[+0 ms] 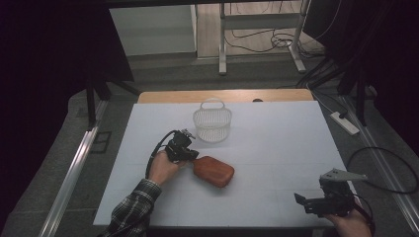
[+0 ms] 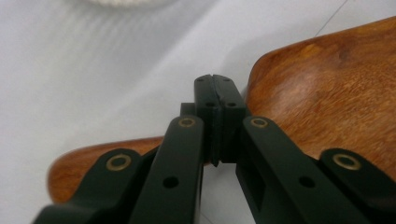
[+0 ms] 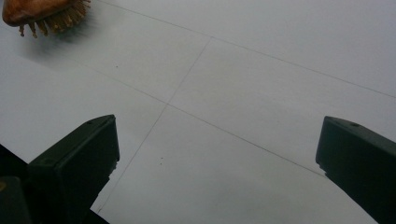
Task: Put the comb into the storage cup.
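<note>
Wooden brush [image 1: 213, 171], left gripper [image 2: 215, 100] clamping handle

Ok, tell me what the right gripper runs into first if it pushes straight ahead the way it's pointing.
Probably nothing soon: the right gripper, jaws open, points left and slightly forward over the bare white table. Far along that line sits the wooden brush, though it lies off toward the left edge of the right gripper view, so it might pass beside it.

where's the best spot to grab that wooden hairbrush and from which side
Take the hairbrush by its narrow handle, at the end nearest the left tongs, coming from above. It lies flat, bristles down, and its head looks too broad to pinch. The left tongs are already shut across that handle.
</note>
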`<state>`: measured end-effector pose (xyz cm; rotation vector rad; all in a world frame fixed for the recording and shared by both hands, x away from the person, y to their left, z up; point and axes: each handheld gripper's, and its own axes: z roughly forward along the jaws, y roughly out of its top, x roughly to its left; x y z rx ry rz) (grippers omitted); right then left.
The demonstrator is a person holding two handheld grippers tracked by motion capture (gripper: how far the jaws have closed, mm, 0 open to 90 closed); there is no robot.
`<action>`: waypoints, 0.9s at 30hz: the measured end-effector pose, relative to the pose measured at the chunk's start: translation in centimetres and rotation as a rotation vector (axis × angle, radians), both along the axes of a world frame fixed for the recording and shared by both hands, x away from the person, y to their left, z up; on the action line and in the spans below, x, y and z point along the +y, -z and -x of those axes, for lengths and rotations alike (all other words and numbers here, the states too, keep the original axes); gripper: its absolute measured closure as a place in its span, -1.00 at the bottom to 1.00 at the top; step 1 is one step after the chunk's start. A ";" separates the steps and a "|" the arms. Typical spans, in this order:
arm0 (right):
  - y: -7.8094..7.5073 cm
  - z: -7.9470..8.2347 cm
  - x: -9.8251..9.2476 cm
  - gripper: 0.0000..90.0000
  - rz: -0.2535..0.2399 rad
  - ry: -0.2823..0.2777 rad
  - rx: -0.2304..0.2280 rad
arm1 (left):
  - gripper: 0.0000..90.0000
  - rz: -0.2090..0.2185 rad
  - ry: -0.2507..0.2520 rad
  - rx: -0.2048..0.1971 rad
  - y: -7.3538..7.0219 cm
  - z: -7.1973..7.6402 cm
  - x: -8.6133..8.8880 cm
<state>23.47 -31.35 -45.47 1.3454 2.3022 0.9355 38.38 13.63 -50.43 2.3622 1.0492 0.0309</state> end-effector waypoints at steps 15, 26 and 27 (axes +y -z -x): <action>0.0 0.0 0.0 -1.00 0.006 0.006 0.001 | 0.98 0.008 -0.034 0.045 0.3 1.4 1.9; 0.0 0.1 0.1 -1.00 0.005 -0.004 -0.010 | 0.98 -0.010 -0.044 0.087 1.1 3.9 1.9; 0.0 0.1 0.1 -1.00 0.005 -0.004 -0.010 | 0.98 -0.010 -0.044 0.087 1.1 3.9 1.9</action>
